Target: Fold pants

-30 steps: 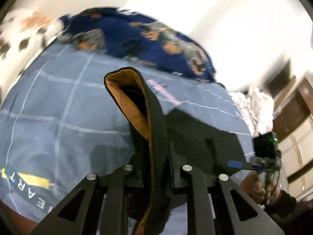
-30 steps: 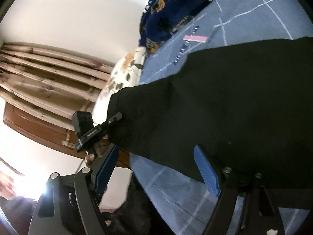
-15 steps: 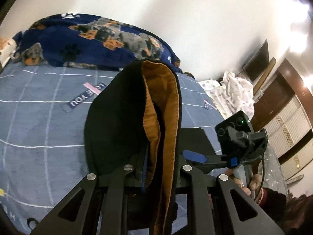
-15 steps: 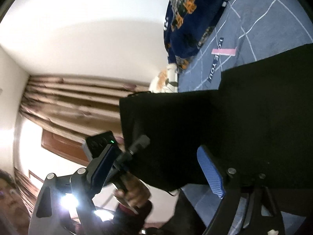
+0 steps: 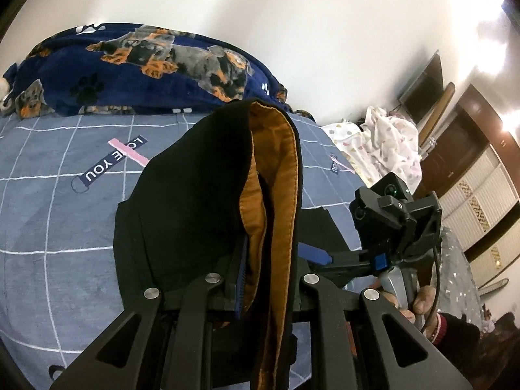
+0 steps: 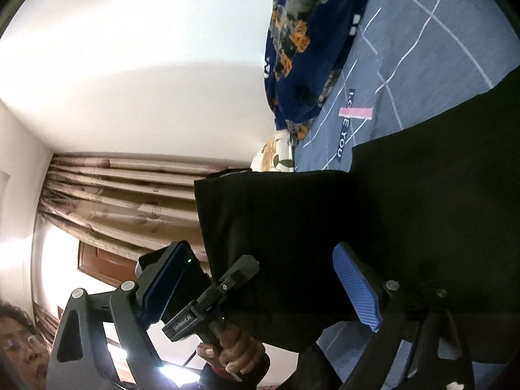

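Observation:
The black pants [image 5: 195, 201] have an orange-brown lining [image 5: 276, 175]. My left gripper [image 5: 266, 279] is shut on a doubled edge of the pants and holds it raised above the bed. In the right wrist view the pants [image 6: 406, 214] hang as a wide black sheet in front of the camera. My right gripper [image 6: 260, 289] is open, with the pants' lower edge lying between its blue pads [image 6: 357, 286]. The right gripper also shows in the left wrist view [image 5: 383, 230], close to the right of the held fold. The left gripper shows in the right wrist view [image 6: 208, 295].
The grey-blue checked bedsheet [image 5: 58, 214] covers the bed. A navy dog-print blanket [image 5: 136, 68] lies bunched along the far wall. A white patterned cloth heap [image 5: 383, 143] sits at the bed's right. Curtains [image 6: 123, 195] and a wooden wardrobe [image 5: 471, 169] stand beyond.
My left gripper has lifted the pants edge up and turned toward the right gripper. The two grippers have come closer together. The right gripper stayed open.

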A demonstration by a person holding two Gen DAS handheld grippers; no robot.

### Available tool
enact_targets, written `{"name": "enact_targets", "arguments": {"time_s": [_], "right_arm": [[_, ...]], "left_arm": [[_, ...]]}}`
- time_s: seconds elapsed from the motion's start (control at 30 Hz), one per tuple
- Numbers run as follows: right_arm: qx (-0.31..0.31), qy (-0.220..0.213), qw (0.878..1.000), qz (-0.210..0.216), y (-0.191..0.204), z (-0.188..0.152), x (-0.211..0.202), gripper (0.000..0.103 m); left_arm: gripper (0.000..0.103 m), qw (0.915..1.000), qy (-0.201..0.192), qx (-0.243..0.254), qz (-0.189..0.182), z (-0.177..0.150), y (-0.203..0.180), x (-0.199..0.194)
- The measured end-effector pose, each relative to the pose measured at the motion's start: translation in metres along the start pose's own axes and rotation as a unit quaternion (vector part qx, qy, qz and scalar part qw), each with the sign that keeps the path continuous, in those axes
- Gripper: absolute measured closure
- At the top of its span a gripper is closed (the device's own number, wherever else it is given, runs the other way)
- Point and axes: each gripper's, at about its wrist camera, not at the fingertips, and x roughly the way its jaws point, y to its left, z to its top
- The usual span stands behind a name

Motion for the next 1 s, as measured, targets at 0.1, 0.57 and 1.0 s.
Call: {"name": "enact_targets", "arguments": {"time_s": [0.1, 0.57, 1.0], "right_arm": [[0.003, -0.008, 1.000, -0.008, -0.002, 0.002, -0.008, 0.012], [0.013, -0.073, 0.996, -0.051, -0.006, 0.000, -0.080, 0.012], [0.019, -0.138, 0.989, -0.053, -0.007, 0.008, -0.126, 0.012]], "left_arm": [[0.086, 1.0000, 0.000, 0.007, 0.007, 0.000, -0.004, 0.001], [0.086, 0.9987, 0.000, 0.041, 0.030, 0.005, -0.024, 0.012], [0.086, 0.9979, 0.007, 0.057, 0.031, 0.011, -0.044, 0.026]]}}
